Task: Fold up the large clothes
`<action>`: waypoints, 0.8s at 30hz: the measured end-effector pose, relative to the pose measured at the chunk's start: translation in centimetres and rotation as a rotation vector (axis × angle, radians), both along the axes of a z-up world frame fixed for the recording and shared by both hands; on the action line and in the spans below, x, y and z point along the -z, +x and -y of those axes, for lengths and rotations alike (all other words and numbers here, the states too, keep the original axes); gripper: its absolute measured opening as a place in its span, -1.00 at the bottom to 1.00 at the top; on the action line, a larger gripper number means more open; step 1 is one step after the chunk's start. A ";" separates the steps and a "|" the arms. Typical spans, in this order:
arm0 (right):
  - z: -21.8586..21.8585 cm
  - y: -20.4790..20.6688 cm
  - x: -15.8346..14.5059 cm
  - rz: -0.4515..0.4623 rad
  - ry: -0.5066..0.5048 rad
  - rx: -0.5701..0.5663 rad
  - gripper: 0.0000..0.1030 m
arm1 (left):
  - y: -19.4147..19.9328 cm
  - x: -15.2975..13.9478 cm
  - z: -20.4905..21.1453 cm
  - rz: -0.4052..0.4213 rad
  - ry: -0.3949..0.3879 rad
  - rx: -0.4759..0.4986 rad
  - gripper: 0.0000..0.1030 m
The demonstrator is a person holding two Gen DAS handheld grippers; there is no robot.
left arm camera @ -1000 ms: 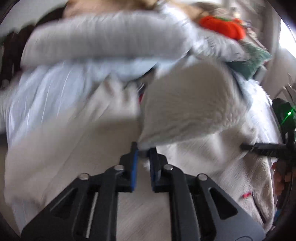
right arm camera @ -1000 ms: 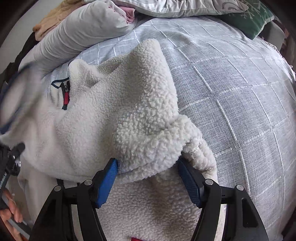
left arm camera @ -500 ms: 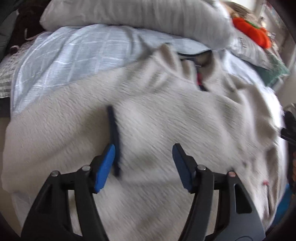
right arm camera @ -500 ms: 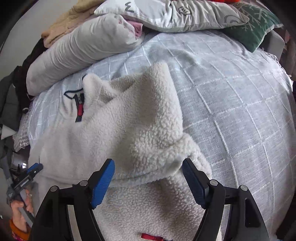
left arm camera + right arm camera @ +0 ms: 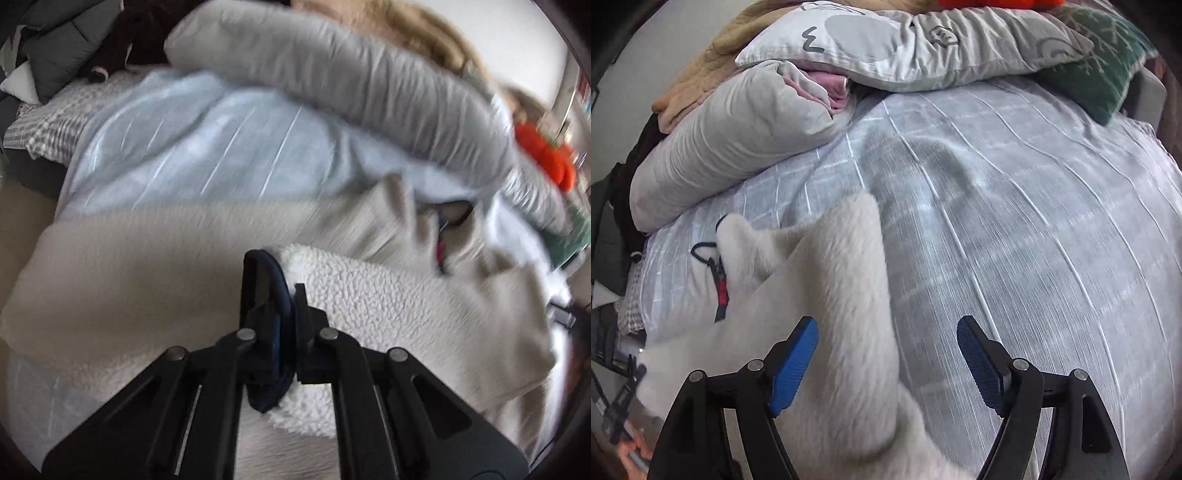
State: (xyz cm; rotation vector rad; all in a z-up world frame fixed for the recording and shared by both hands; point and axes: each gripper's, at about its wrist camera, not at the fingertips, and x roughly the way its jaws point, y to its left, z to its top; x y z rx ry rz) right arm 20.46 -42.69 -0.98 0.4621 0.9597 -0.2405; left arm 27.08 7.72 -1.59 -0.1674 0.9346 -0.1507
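Your left gripper [image 5: 284,314] has just snapped closed and now pinches the dark-trimmed cuff [image 5: 275,280] of the cream fleece jacket [image 5: 406,302], its fuzzy sleeve trailing off to the right. Your right gripper [image 5: 886,362] stands spread wide with nothing pressed between its blue pads [image 5: 796,365]; part of the fleece lies under its left finger. The jacket lies on the pale blue bedspread [image 5: 1015,221], its zip collar [image 5: 716,273] pointing toward the grey bolster pillow [image 5: 731,147]. No containers are visible around the bedspread.
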 end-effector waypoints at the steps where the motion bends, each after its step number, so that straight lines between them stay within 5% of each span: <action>1: 0.0 0.8 0.3 0.002 0.002 -0.005 0.38 | 0.2 1.1 -0.2 -0.037 0.000 0.008 -0.87; 2: 0.0 1.5 0.7 0.000 0.009 -0.010 0.23 | 0.4 2.0 -0.4 -0.066 -0.008 0.009 -0.87; 3: -0.1 2.3 1.3 -0.009 0.017 -0.022 -0.50 | 0.3 2.4 -0.6 -0.076 -0.017 0.010 -0.87; 4: -0.2 2.9 1.7 -0.015 0.025 -0.044 -0.72 | 0.1 2.6 -0.6 -0.066 -0.037 0.010 -0.86; 8: -0.9 1.2 -1.7 0.170 -0.152 0.014 -0.77 | -0.7 1.6 0.0 0.030 -0.095 0.070 -0.86; 10: -0.3 1.7 -1.0 0.114 -0.241 0.045 -0.92 | -0.2 2.0 1.4 0.015 -0.083 0.121 -0.84; 12: 0.9 2.4 0.3 0.028 -0.271 0.059 -0.91 | 0.5 3.0 3.0 -0.046 0.016 0.166 -0.82; 14: 2.3 1.3 -0.1 0.039 -0.217 0.055 -0.82 | 0.4 3.1 3.6 -0.037 0.080 0.181 -0.71; 18: 1.6 -3.1 -2.4 0.080 -0.264 -0.075 -0.07 | -1.0 1.0 3.1 0.045 0.146 0.175 -0.14; 20: -0.1 -6.0 -2.6 0.069 -0.372 -0.163 -0.07 | -1.4 -0.1 3.0 0.079 0.184 0.180 -0.12; 24: -2.3 -10.0 -1.5 0.039 -0.418 -0.290 -0.07 | -1.9 -1.8 3.4 0.115 0.205 0.190 -0.03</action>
